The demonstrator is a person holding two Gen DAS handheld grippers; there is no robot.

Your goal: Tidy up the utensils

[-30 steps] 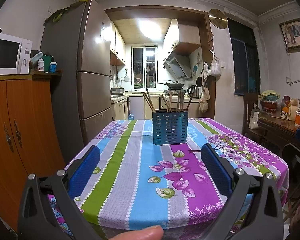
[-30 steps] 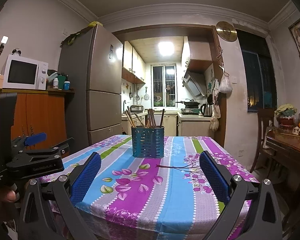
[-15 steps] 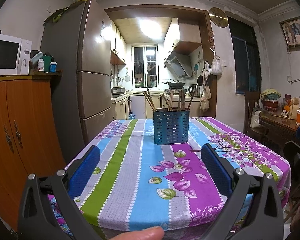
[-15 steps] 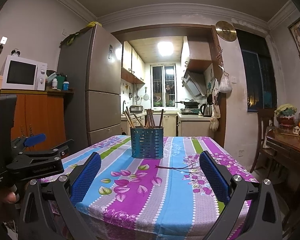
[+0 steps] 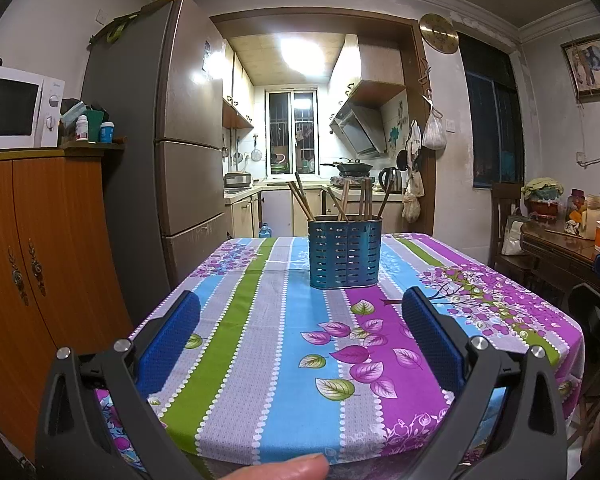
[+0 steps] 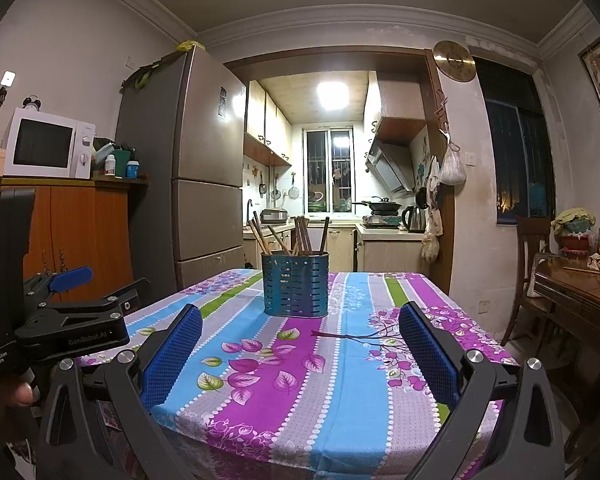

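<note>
A blue perforated holder (image 5: 345,253) was seen standing upright near the middle of the bench (image 5: 260,344), on a striped, flowered cloth, with a bundle of wooden chopsticks (image 5: 342,202) leaning out of its open top at differing angles. No utensil was seen lying loose on the cloth in either view. The chopsticks were judged to be light, stiff and slim, apt to roll or slide if pinched near a tip; a hold on the exposed upper part of a shaft, just above the rim, was judged the surest. The holder appeared to be thin sheet metal, light enough to tip if a stick were dragged sideways, so a straight upward pull or a steadying grasp on its wall was thought advisable.

The left tool (image 5: 300,336) was held wide apart and empty, well short of the holder, at the near edge of the bench. The right tool (image 6: 300,344) was likewise spread wide with nothing between its pads. In the right wrist view the left tool's body was seen beside it, gripped by a hand (image 6: 4,390).
</note>
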